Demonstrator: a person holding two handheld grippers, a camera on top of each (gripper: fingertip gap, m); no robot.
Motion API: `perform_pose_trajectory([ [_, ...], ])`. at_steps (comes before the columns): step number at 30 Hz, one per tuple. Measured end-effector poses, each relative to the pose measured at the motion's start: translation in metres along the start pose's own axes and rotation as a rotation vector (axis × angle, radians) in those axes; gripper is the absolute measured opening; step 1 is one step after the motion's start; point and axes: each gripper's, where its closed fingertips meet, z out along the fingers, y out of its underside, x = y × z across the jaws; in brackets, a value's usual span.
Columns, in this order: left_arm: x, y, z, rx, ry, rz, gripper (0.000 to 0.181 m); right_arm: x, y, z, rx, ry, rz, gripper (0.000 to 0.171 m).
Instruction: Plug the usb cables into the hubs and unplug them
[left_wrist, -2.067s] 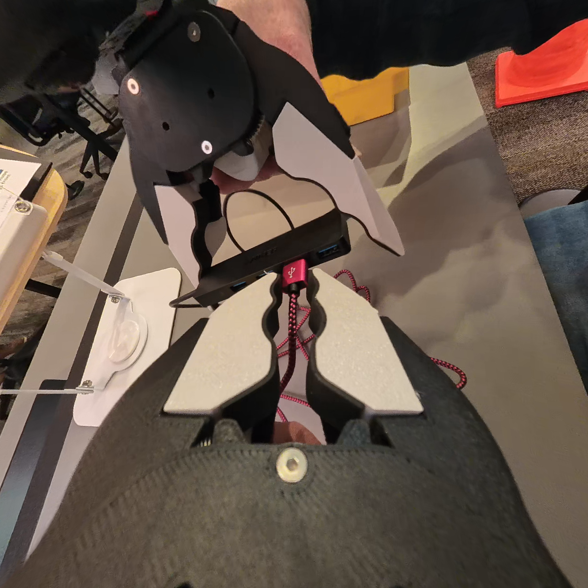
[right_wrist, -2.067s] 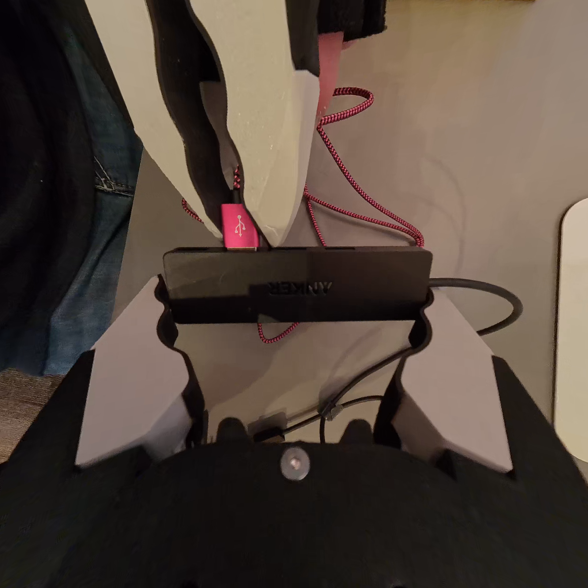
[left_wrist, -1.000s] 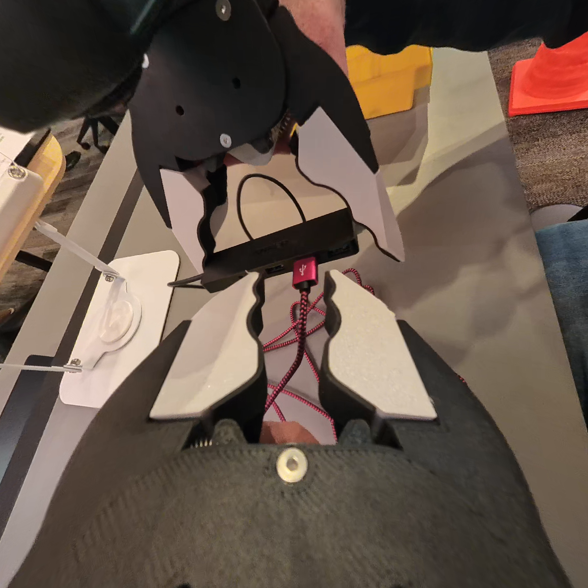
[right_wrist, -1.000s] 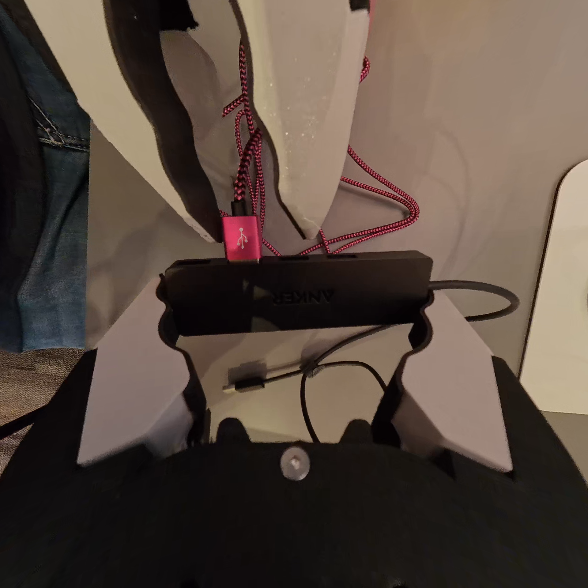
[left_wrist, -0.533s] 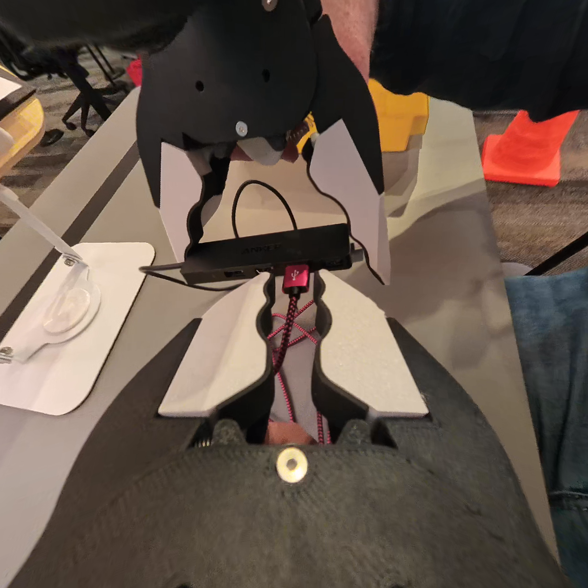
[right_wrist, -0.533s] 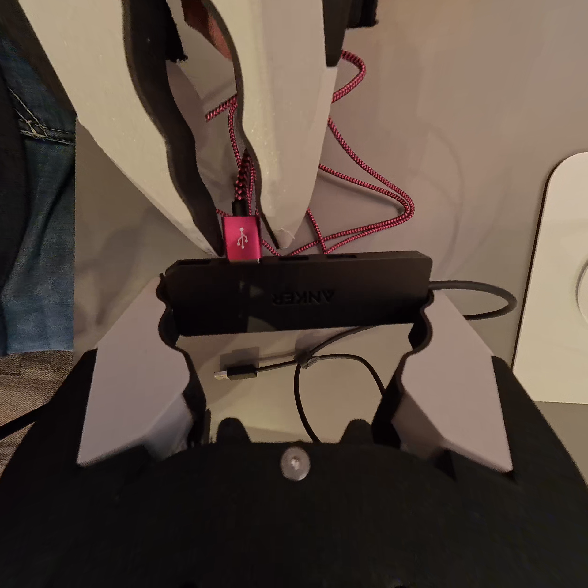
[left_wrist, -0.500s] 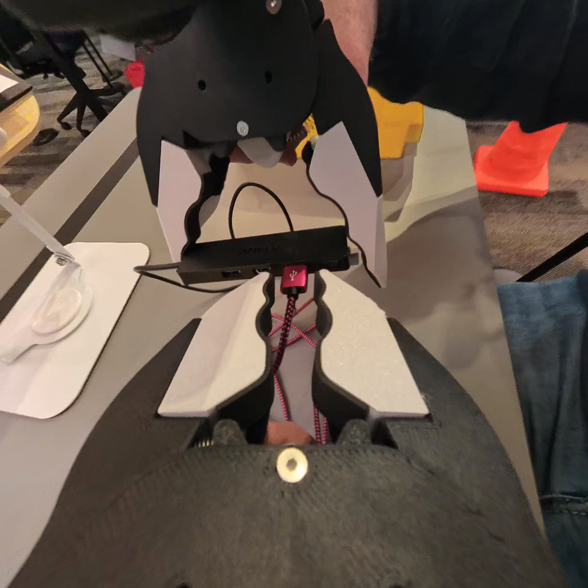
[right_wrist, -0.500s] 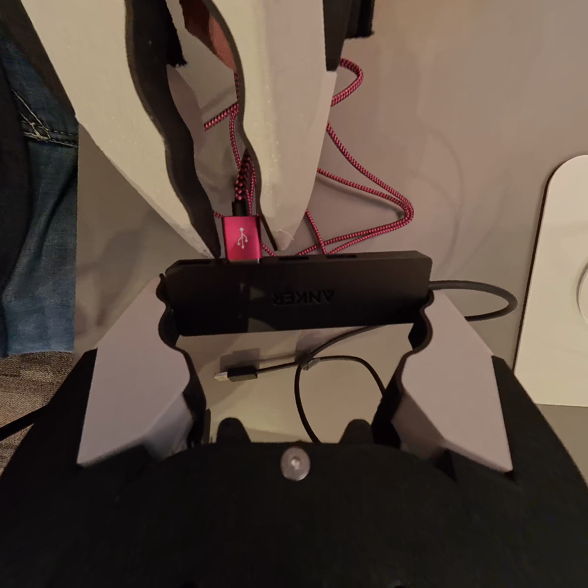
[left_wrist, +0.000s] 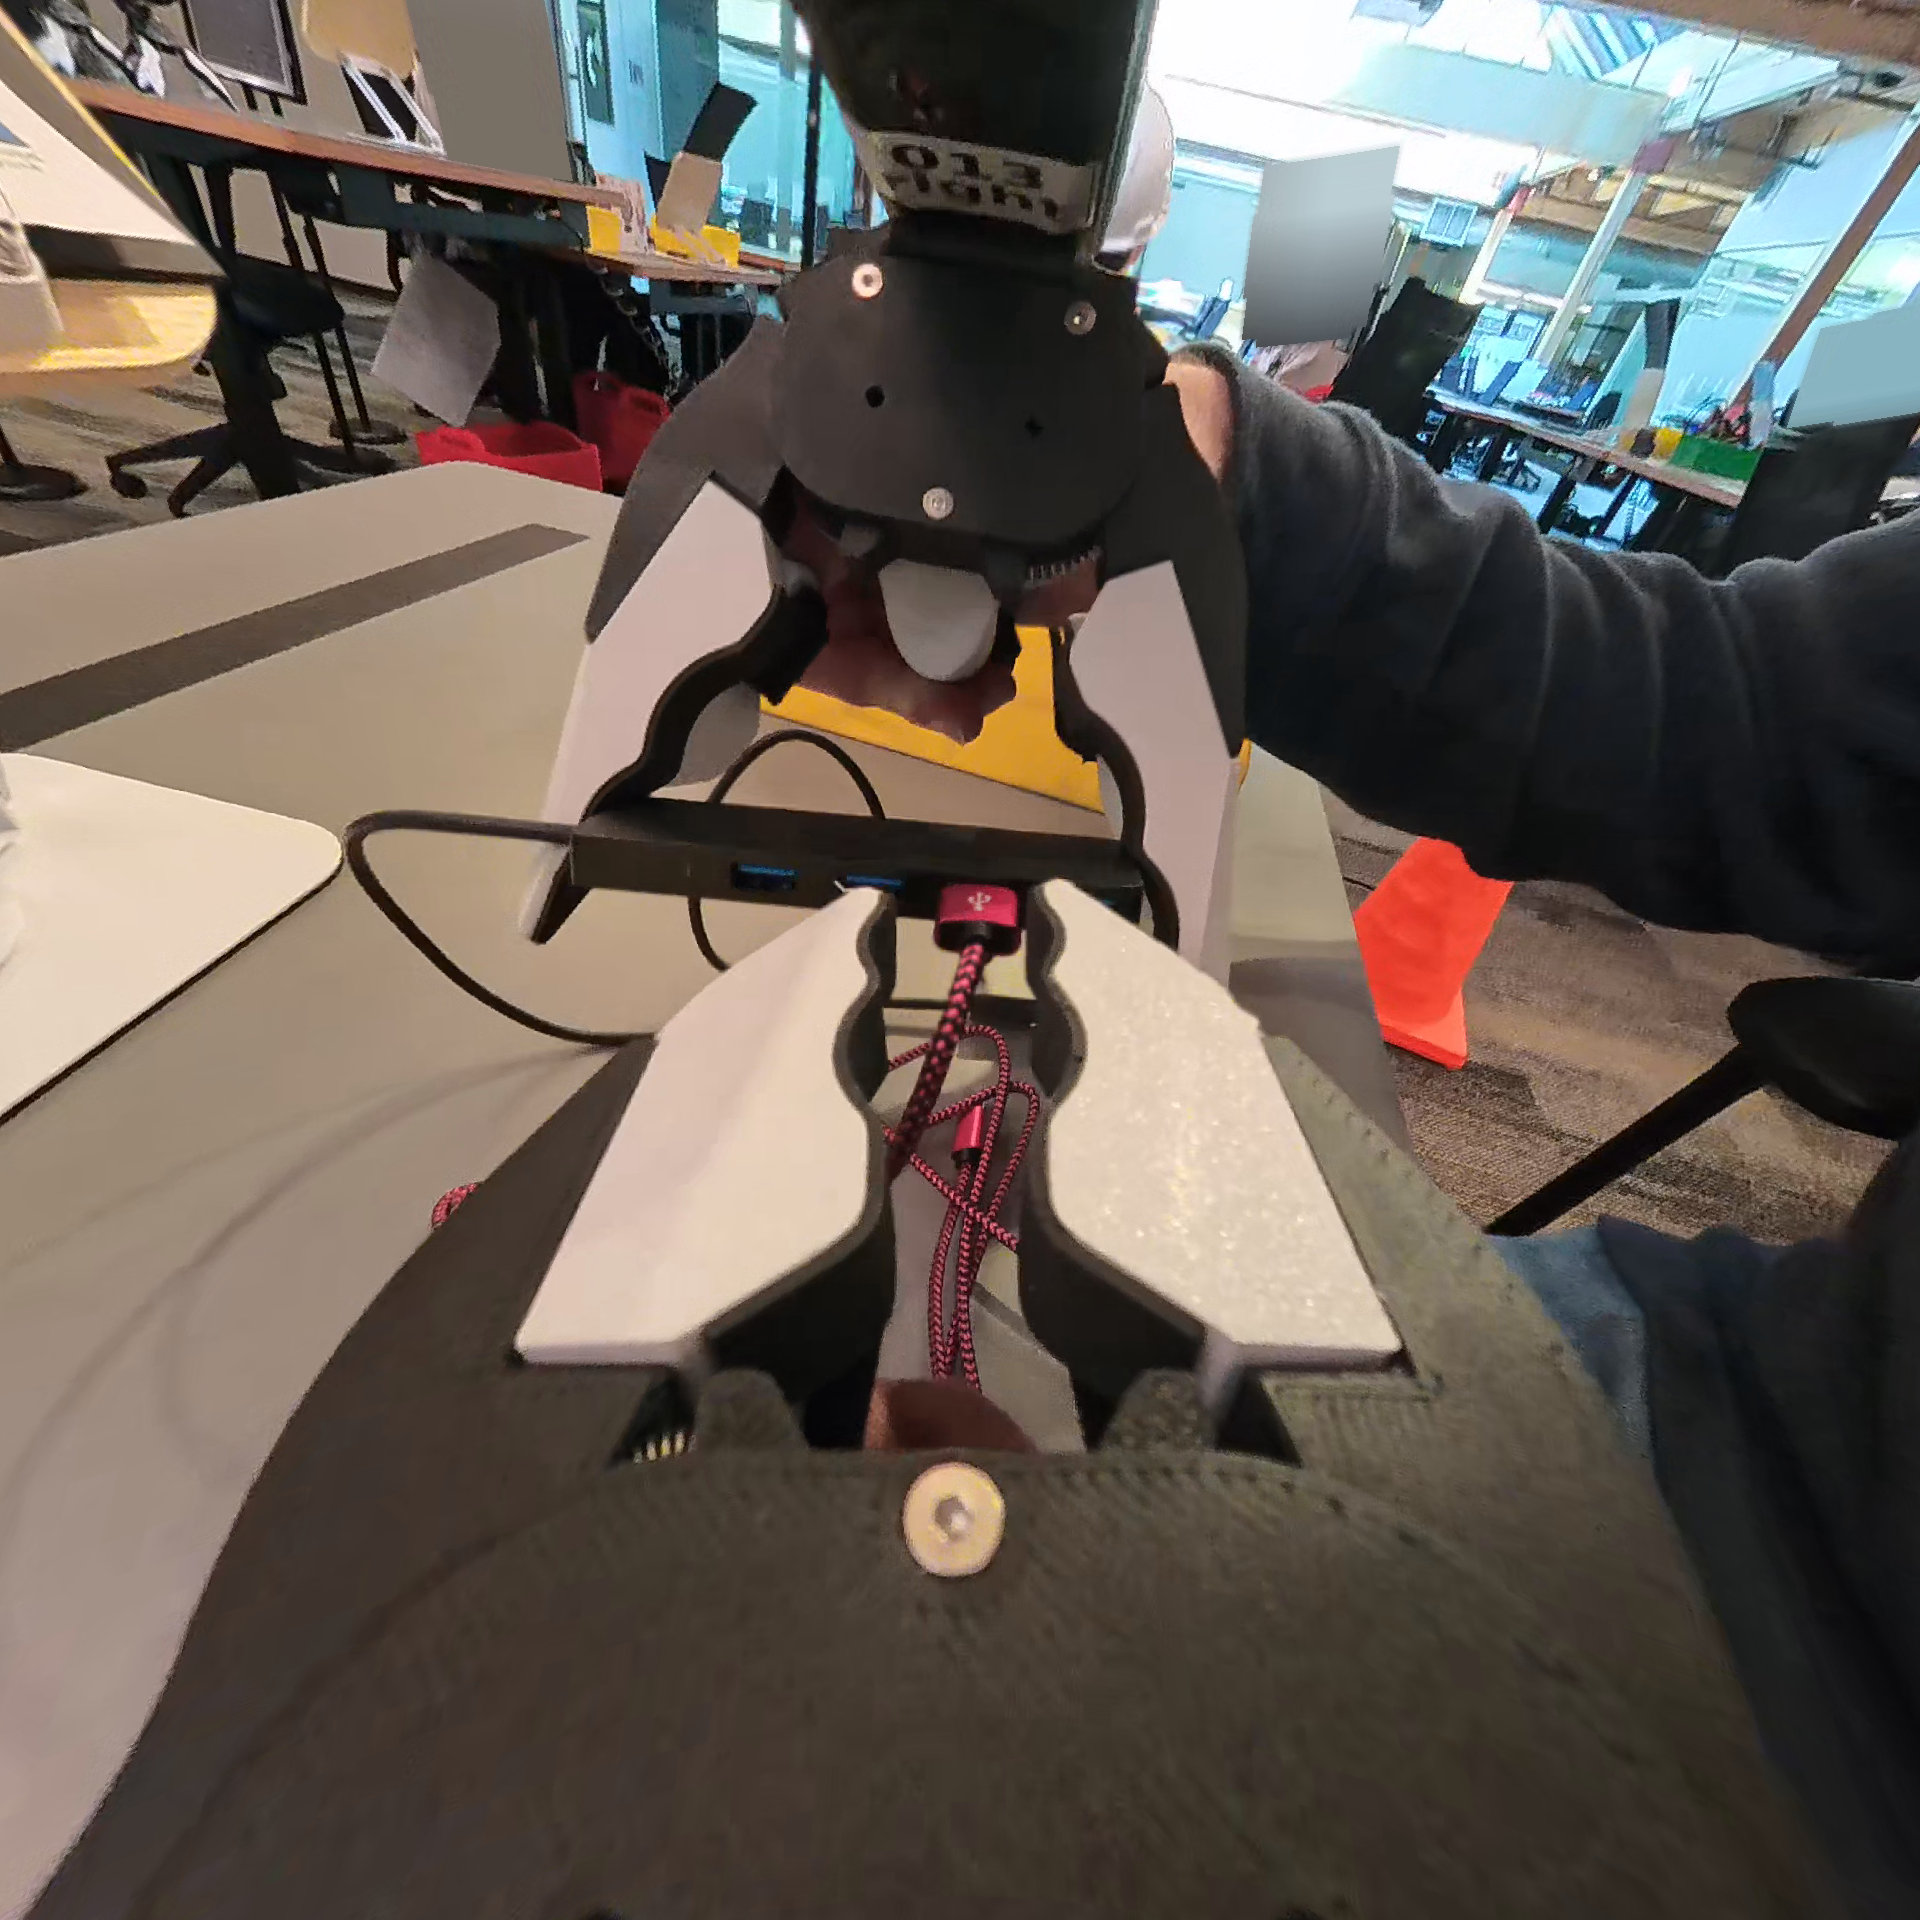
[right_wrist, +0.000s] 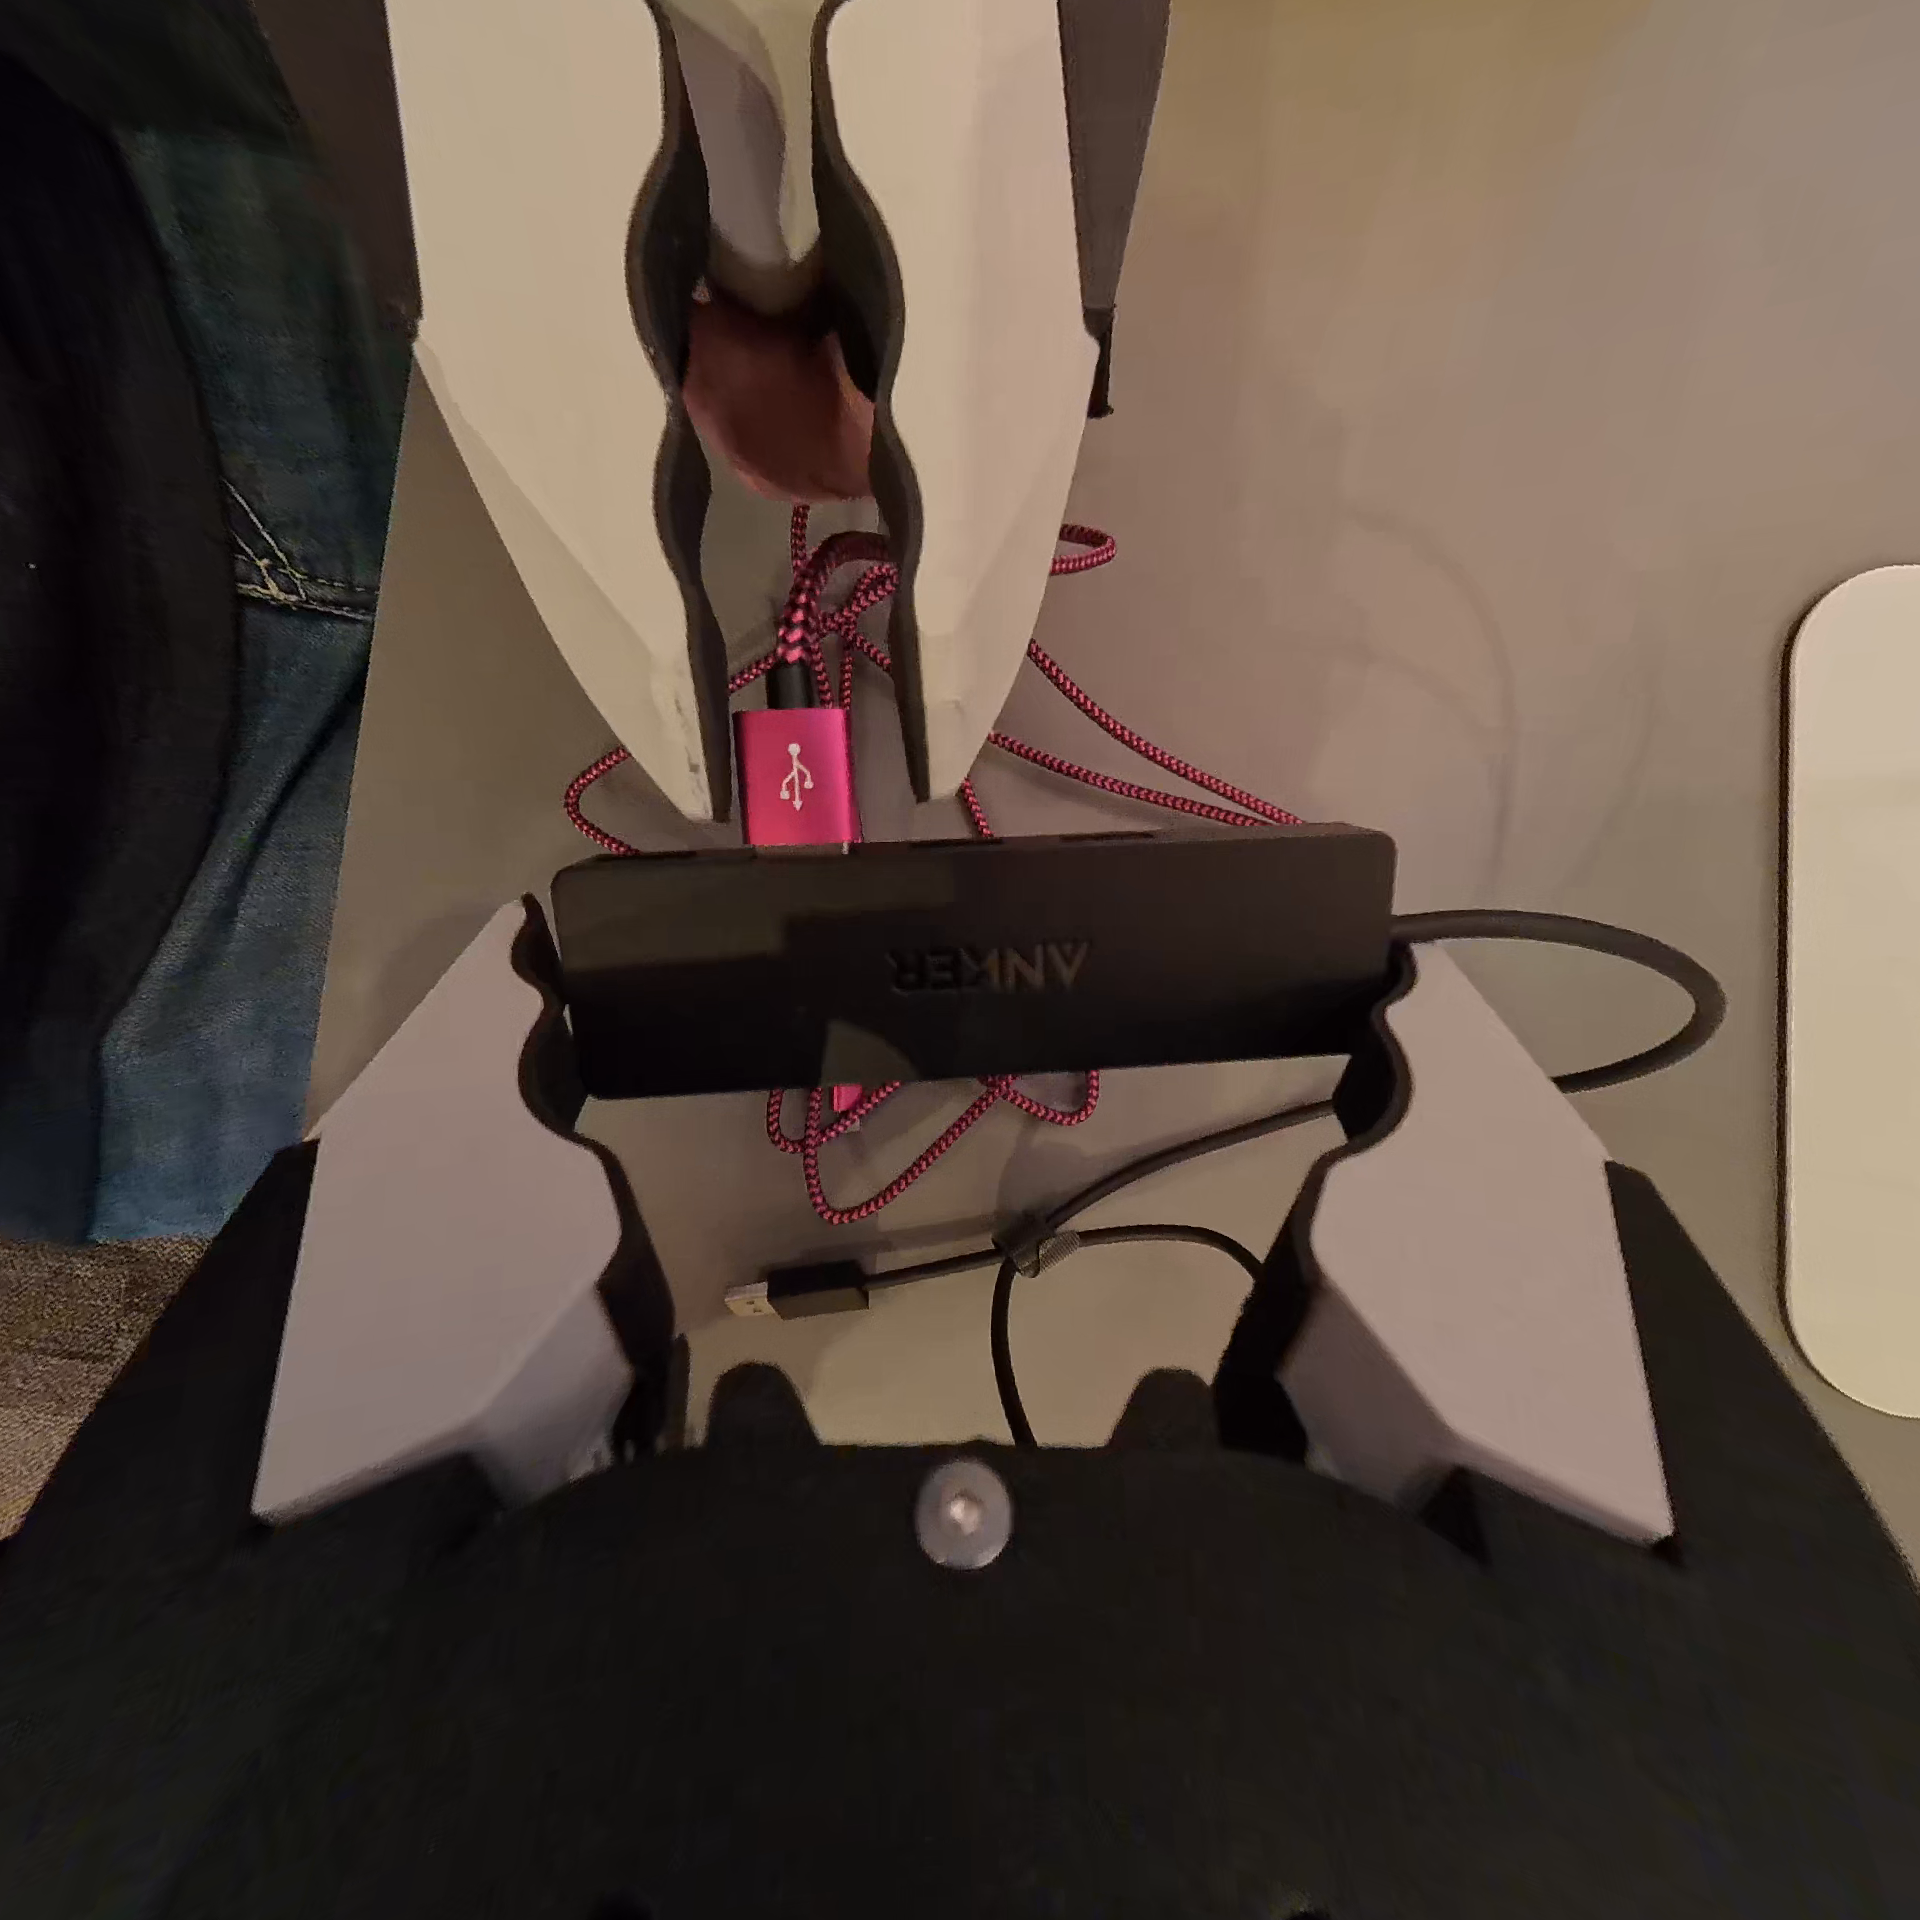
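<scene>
A black USB hub (left_wrist: 831, 842) is held by its two ends in my right gripper (right_wrist: 961, 935), which is shut on it and keeps it above the grey table (left_wrist: 260, 1143). The hub shows from above in the right wrist view (right_wrist: 977, 966). A red USB plug (left_wrist: 977, 914) sits in one of the hub's ports, and it also shows in the right wrist view (right_wrist: 795, 774). My left gripper (left_wrist: 956, 904) is open, its fingertips (right_wrist: 966, 748) on either side of the plug with a small gap. The red braided cable (left_wrist: 956, 1143) lies coiled on the table below.
The hub's own black cable (right_wrist: 1662, 997) loops off to the side, and its plug (right_wrist: 800, 1299) lies on the table. A white pad (left_wrist: 135, 883) lies beside it. A yellow bin (left_wrist: 997, 748) stands behind, and an orange cone (left_wrist: 1423, 956) stands on the floor. The gap from one gripper's tips to the other's is roughly 5 centimetres.
My left gripper's fingers have narrowed and moved up around the red plug. The left gripper has tilted up level with the hub. The right gripper keeps its hold on the hub.
</scene>
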Motion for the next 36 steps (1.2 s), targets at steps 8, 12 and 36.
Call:
perform_pose_trajectory([
  [8,0.0029,0.0027,0.0034,-0.001,0.001,0.040,0.015,-0.0005,-0.0015,-0.0001,0.031,-0.010,0.009,0.146],
  [12,0.0033,0.0018,0.0040,0.019,0.002,0.035,0.015,-0.0009,-0.0014,-0.0007,0.033,-0.014,0.009,0.146],
  [36,0.0063,-0.0049,0.0049,0.149,0.039,-0.059,0.015,-0.0031,-0.0032,-0.0023,0.085,-0.032,0.025,0.145],
])
